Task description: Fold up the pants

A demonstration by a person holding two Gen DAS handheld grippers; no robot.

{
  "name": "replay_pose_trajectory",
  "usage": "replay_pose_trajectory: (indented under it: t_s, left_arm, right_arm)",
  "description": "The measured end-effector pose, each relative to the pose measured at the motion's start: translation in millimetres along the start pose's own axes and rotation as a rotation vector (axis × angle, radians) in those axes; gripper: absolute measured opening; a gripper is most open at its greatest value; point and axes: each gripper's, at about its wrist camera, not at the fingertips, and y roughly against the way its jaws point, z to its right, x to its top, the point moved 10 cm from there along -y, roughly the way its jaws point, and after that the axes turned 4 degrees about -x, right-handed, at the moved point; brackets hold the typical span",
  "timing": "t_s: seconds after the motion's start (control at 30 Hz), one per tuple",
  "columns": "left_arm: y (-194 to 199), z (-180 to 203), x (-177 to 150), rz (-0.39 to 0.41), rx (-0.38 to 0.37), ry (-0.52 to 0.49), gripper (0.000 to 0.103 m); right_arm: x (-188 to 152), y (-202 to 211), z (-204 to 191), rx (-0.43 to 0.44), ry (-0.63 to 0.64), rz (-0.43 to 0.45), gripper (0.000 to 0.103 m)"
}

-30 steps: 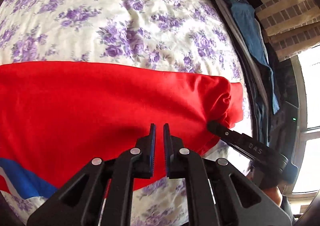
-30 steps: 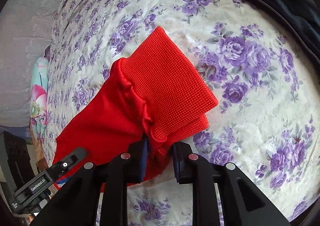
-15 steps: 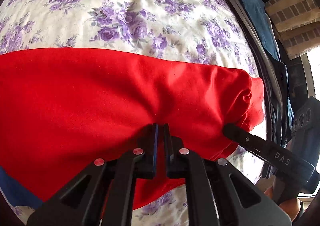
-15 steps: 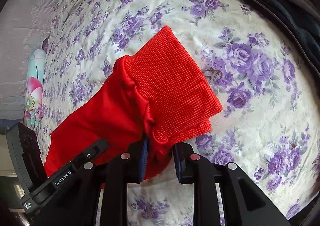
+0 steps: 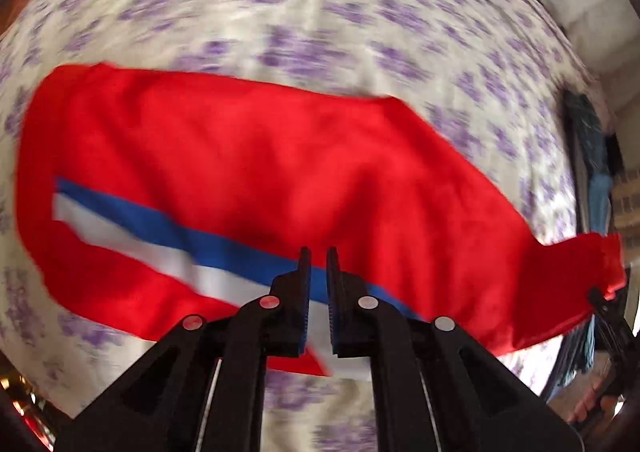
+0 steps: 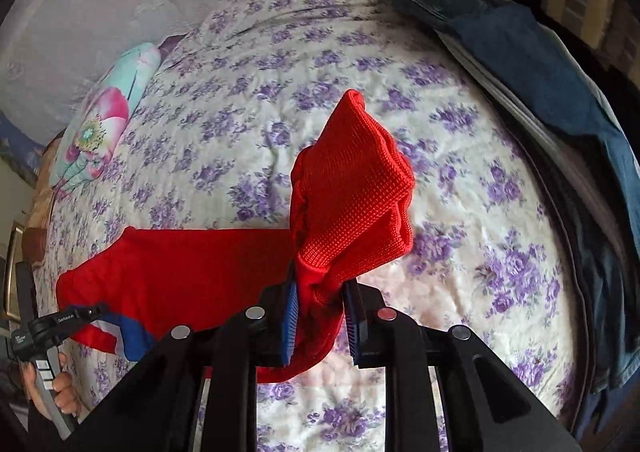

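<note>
Red pants [image 5: 248, 172] with a blue and white side stripe [image 5: 168, 240] hang stretched above the purple-flowered bedspread [image 5: 304, 20]. My left gripper [image 5: 317, 272] has its jaws nearly closed over the striped edge; the view is blurred, so I cannot tell whether cloth is pinched. My right gripper [image 6: 320, 316] is shut on the ribbed red cuff [image 6: 352, 188], which stands up above the bed. The rest of the red pants [image 6: 192, 268] trails left to the left gripper [image 6: 76, 316]. The right gripper's tip [image 5: 600, 300] shows at the cuff end.
A floral pillow [image 6: 100, 120] lies at the head of the bed. Dark blue jeans and other clothes [image 6: 532, 64] are stacked along the bed's right edge. A brick wall and a bright window are beyond them.
Both grippers have lifted the pants off the bed. The cuff now stands up in the right gripper. The left view has pulled back and now shows the blue and white stripe.
</note>
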Motion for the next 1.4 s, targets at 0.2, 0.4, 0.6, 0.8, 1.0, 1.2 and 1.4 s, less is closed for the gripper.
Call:
replay_pose_trajectory:
  t_s: [0.2,0.4,0.6,0.8,1.0,1.2,1.4]
  left_arm:
    - [0,-69,15,0.010,-0.062,0.167,0.003]
    - [-4,-64,15,0.025,-0.075,0.150,0.002]
    - [-4,-67,12,0.017,-0.112,0.155,0.002]
    - [-5,-69,11,0.009,-0.120,0.142,0.002]
    - [-6,-68,11,0.004,-0.129,0.133,0.002]
    - [-5,-69,11,-0.002,-0.132,0.124,0.002]
    - [-4,-69,10,-0.013,-0.135,0.108,0.002]
  right_arm:
    - [7,-12,-108,0.011,0.337,0.007,0.020]
    - [-27,-46,-222,0.055,0.611,-0.015,0.019]
    - [-83,-86,-276,0.057,0.750,-0.099,0.021]
    - [-112,-86,-281,0.111,0.800,-0.244,0.051]
    - [-80,-30,-288,0.245,0.748,-0.237,0.045]
    - [-46,-85,-298,0.201,0.677,-0.249,0.004]
    - [-61,-120,-300,0.183,0.671,-0.308,0.001]
